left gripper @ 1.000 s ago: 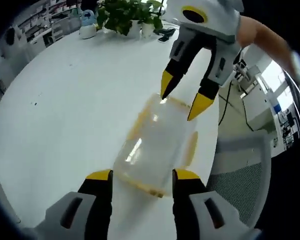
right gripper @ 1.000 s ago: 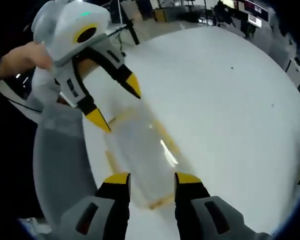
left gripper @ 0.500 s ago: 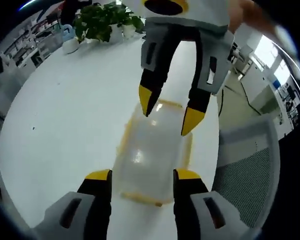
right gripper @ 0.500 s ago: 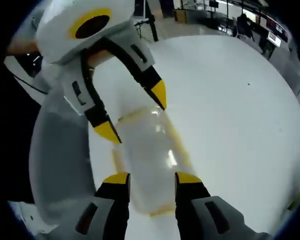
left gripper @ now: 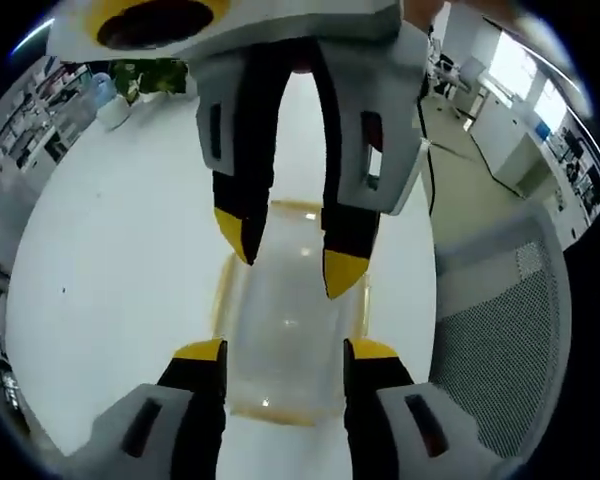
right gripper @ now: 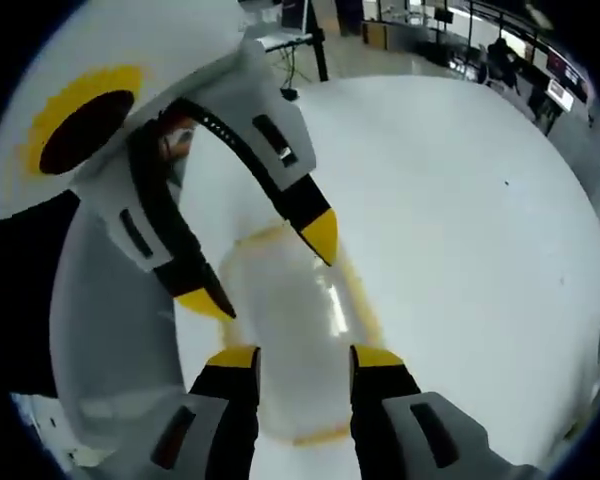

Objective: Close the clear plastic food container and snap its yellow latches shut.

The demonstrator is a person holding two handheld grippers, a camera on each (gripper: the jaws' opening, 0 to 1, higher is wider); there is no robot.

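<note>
The clear plastic container (left gripper: 284, 318) with yellow latches lies lid-down-closed on the white table (left gripper: 110, 250), lengthwise between the two grippers. My left gripper (left gripper: 286, 352) stands open, its yellow fingertips flanking the container's near end. The right gripper (left gripper: 290, 255) reaches in from above, open, with its tips over the container's far half. In the right gripper view the same container (right gripper: 292, 325) runs away from my open right gripper (right gripper: 306, 358), and the left gripper (right gripper: 261, 268) hangs open over its far end. Whether any tip touches the lid I cannot tell.
The container sits near the table's edge (left gripper: 420, 300). A grey mesh chair (left gripper: 500, 320) stands just past that edge, seen too as a grey chair (right gripper: 110, 330). Potted plants (left gripper: 145, 75) stand at the table's far side. Wide bare tabletop (right gripper: 460, 220) lies beyond the container.
The two grippers have drawn closer together over the container; each looms larger in the other's view. The container has stayed in place on the table.
</note>
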